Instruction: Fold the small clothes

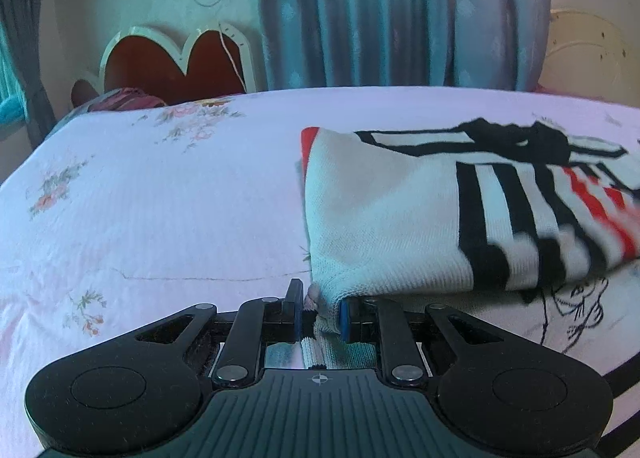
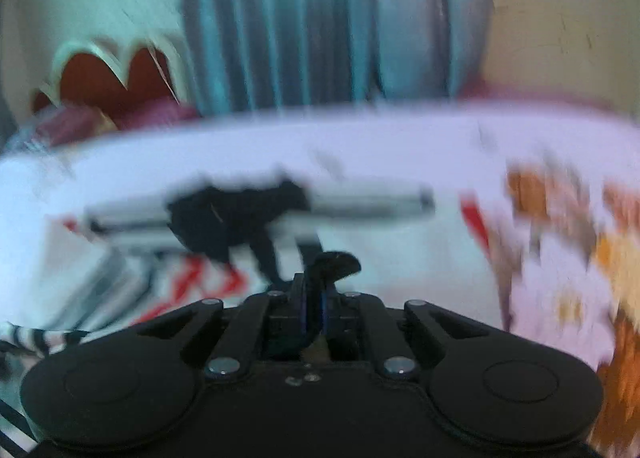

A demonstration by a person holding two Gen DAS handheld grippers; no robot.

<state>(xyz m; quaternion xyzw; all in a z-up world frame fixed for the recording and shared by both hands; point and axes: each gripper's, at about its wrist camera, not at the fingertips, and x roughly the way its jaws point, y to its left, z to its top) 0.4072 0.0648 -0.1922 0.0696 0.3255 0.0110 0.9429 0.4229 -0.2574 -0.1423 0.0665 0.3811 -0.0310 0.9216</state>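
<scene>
With your left gripper (image 1: pixel 320 316) and right gripper (image 2: pixel 316 310) each pinching the striped sweater (image 1: pixel 400 210), carry both corners level across the bed (image 1: pixel 160 198).

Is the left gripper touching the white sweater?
Touching. The left wrist view shows the left gripper with the white sweater hem pinched between its blue pads.

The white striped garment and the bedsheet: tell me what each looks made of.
Garment: looks like a soft knit, probably cotton or a blend; fine ribbed rows show across the white part, matte, with black and red stripes. Bedsheet: thin woven fabric, likely cotton, matte pale pink with a printed flower pattern and faint ridged texture. Exact fibres cannot be told.
</scene>
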